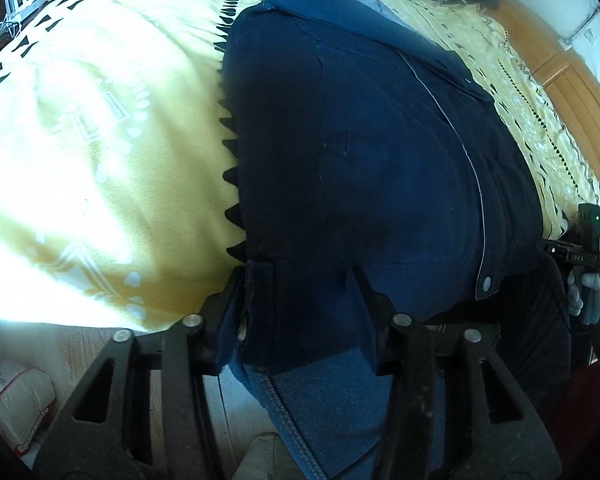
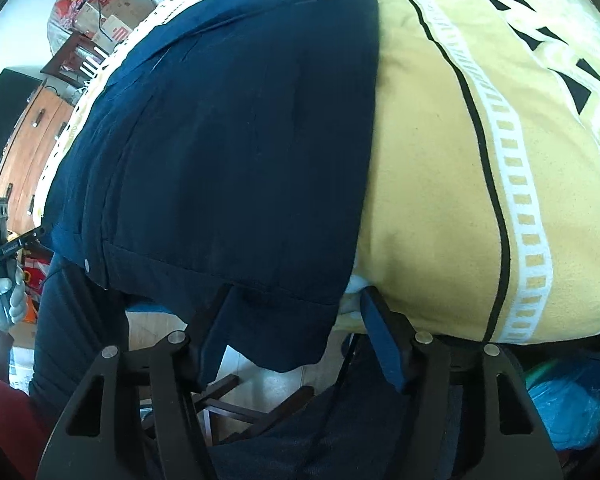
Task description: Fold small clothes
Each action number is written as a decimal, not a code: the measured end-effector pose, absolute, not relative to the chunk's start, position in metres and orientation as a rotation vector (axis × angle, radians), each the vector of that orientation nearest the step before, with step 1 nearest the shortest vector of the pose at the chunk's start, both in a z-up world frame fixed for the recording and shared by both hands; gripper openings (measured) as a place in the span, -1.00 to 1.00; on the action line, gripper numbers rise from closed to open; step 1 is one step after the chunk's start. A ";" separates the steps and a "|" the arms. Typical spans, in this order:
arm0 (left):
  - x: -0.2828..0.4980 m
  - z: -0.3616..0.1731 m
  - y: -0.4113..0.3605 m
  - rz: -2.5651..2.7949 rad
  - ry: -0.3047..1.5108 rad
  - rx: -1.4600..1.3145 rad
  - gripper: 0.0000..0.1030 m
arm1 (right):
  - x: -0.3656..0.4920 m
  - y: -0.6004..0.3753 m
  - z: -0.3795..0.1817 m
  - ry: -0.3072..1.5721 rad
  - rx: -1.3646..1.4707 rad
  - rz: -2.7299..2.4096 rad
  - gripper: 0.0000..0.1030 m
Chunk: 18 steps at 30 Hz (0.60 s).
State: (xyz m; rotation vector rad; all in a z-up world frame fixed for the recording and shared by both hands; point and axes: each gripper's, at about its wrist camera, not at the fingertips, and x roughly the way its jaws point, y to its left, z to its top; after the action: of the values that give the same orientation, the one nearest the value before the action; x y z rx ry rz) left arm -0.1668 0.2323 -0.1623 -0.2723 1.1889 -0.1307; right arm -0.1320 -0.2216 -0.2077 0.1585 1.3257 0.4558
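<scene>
Navy shirt [image 1: 360,140] hem lies between both tongs, seemingly ungripped.

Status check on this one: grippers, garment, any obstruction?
Left gripper and right gripper straddle near hem of navy garment, grip unconfirmed. Garment flat on yellow blanket, hem overhanging. Nothing in the way.

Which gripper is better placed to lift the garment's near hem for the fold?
Left gripper: the navy garment hem sits squarely between its fingers. Right gripper straddles only the hem's corner.
</scene>
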 end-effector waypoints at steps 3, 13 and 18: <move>-0.163 -0.158 0.234 -0.157 1.177 -0.360 -0.83 | -0.134 -0.220 -0.202 1.321 0.208 0.511 -0.43; -0.133 -0.074 0.261 -0.265 0.900 -0.657 -0.83 | -0.105 -0.260 -0.112 1.011 0.633 0.705 -0.79; -0.062 -0.038 0.282 -0.245 0.813 -0.700 -0.82 | -0.042 -0.267 -0.073 0.906 0.656 0.697 -0.79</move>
State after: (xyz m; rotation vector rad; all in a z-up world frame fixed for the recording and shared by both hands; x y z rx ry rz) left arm -0.0623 0.2825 -0.0382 -0.7004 0.8133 -0.2449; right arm -0.0425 -0.2668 -0.0728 0.6564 0.9065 0.6971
